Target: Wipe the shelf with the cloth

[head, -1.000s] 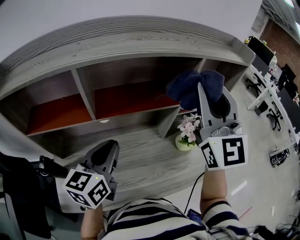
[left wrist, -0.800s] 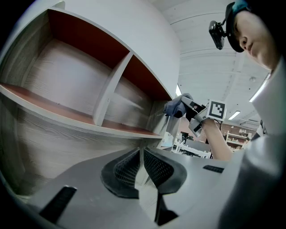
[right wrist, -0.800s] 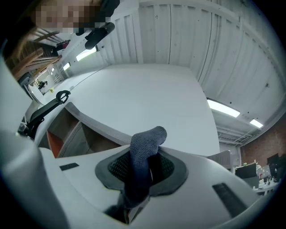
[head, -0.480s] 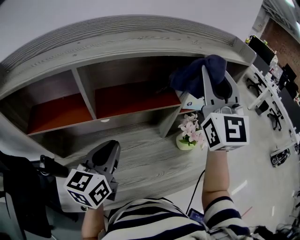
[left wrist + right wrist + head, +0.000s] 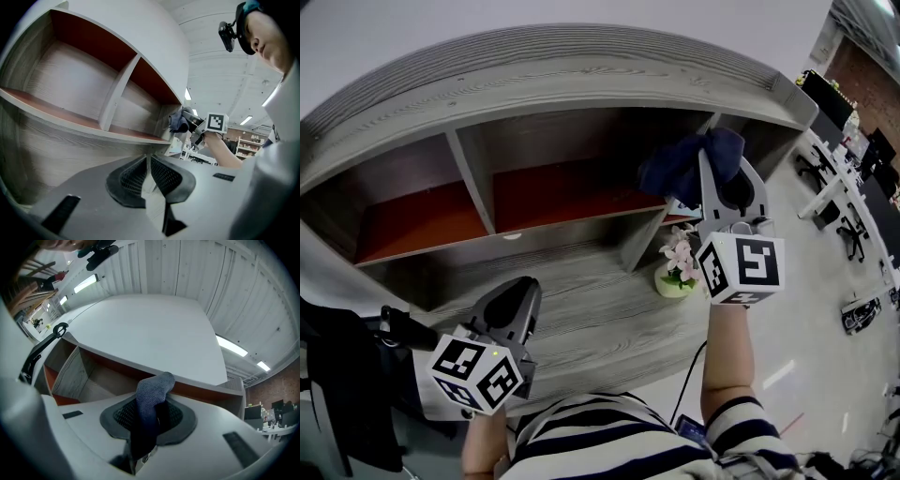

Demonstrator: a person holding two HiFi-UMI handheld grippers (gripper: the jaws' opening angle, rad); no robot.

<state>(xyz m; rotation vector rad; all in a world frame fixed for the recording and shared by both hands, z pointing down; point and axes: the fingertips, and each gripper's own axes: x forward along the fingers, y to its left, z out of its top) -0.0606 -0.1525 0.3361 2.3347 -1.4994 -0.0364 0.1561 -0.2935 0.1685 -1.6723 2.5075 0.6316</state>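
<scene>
The grey wooden shelf has open compartments with red-brown boards. My right gripper is shut on a dark blue cloth and holds it up at the right end of the middle compartment, beside the divider. In the right gripper view the cloth hangs pinched between the jaws, with the shelf ahead. My left gripper hovers low over the lower grey board, jaws shut with nothing in them. The left gripper view shows its closed jaws and the right gripper with the cloth far off.
A small pot of pink flowers stands on the lower board just below the right gripper. Office chairs and desks lie to the right on the floor. The person's striped shirt fills the bottom edge.
The right gripper has carried the cloth upward and a little toward the shelf, now at the right end of the middle compartment. The left gripper has stayed in place.
</scene>
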